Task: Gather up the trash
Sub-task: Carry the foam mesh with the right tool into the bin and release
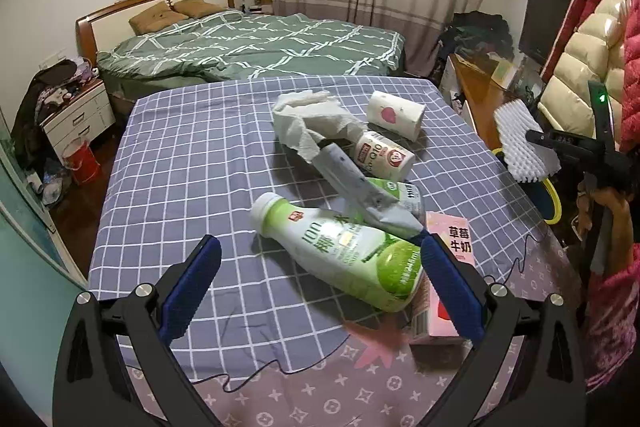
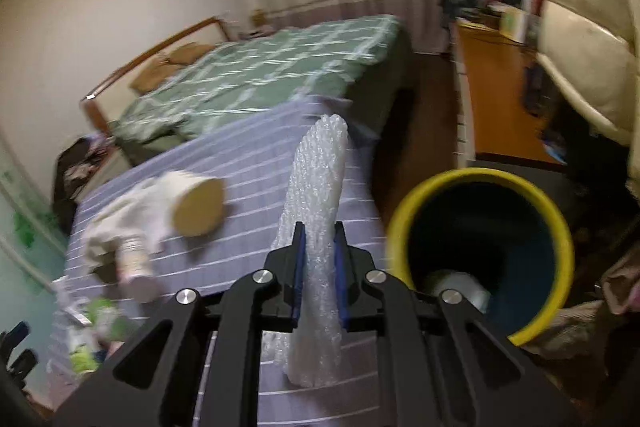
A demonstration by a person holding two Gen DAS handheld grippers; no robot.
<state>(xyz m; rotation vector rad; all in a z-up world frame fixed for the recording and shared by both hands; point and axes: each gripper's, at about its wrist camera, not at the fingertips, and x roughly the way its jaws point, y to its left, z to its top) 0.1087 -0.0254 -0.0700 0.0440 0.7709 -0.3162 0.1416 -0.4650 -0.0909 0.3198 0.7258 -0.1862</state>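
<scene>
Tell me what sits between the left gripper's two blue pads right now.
In the left wrist view, the open left gripper frames the green-and-white bottle lying on the checked cloth; neither pad visibly presses on it.

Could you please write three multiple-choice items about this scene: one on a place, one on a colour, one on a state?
1. Where does the pink carton lie?
A. on the green bed
B. on the checked cloth, beside the big green bottle
C. inside the bin

2. What colour is the rim of the bin?
A. yellow
B. red
C. white

3. What is the state of the right tool?
A. open and empty
B. shut on a bottle
C. shut on bubble wrap

Answers:
1 B: the pink carton rests on the checked cloth against the big green bottle.
2 A: the bin has a yellow rim around a dark inside.
3 C: the right tool has both pads pressed on the bubble wrap.
</scene>
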